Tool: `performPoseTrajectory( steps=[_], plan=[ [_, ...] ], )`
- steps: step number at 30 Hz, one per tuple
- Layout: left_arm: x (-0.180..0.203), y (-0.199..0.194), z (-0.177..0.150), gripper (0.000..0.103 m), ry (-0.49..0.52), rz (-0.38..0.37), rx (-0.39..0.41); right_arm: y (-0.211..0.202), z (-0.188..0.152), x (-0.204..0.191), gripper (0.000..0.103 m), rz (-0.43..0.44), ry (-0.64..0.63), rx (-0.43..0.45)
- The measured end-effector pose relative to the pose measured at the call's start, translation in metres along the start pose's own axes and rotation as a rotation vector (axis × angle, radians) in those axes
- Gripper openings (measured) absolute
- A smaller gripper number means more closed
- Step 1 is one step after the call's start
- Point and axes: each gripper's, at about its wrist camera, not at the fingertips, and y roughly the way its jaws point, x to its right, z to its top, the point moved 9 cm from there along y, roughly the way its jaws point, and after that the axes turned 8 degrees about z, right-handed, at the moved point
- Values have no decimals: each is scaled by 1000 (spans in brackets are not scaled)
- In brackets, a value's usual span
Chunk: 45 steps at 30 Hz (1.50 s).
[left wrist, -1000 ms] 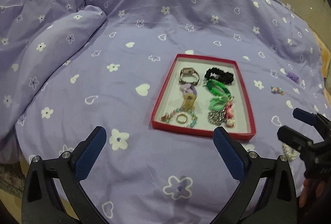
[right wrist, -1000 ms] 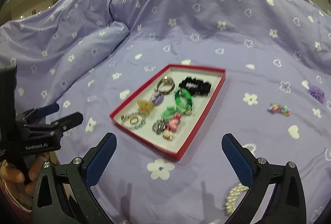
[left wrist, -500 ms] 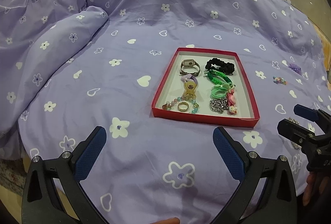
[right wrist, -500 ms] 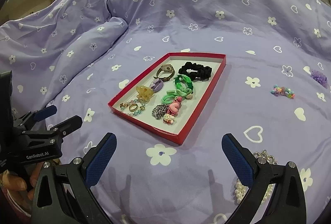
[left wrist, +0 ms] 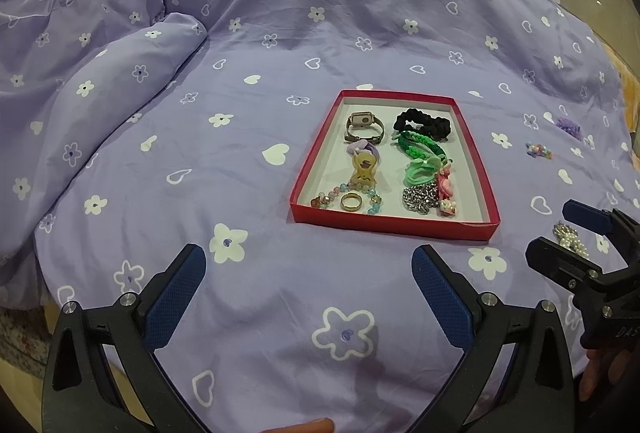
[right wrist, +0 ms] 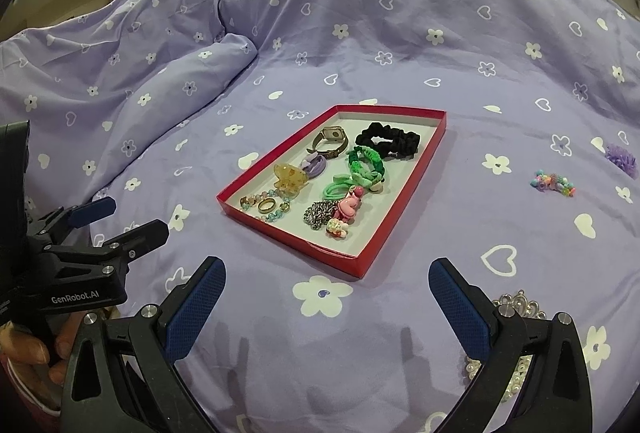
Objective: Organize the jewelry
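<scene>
Purple bedspread (right wrist: 360,45): pearl necklace (right wrist: 516,303) at lower right, partly under the spread-fingered, empty right gripper (right wrist: 326,303); left gripper (left wrist: 308,291), also spread, sits farther off.

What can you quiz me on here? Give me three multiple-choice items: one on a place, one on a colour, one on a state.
1. Where does the gold ring lie?
A. inside the red tray
B. on the pillow
C. on the floor

2. What colour is the scrunchie at the tray's far end?
A. white
B. black
C. orange

3. How do the left gripper and right gripper stand?
A. both open, empty
B. both shut
C. each holding beads

Answers: 1 A, the ring rests near the tray's near wall; 2 B, it is black; 3 A, fingers spread wide over the purple bedspread.
</scene>
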Motion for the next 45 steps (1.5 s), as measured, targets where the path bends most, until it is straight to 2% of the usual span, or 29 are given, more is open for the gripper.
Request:
performPoseTrajectory(
  steps=[45],
  plan=[
    [3, -2, 1, 103, 4, -3, 10, -2, 4, -9, 103, 17, -13, 12]
  ],
)
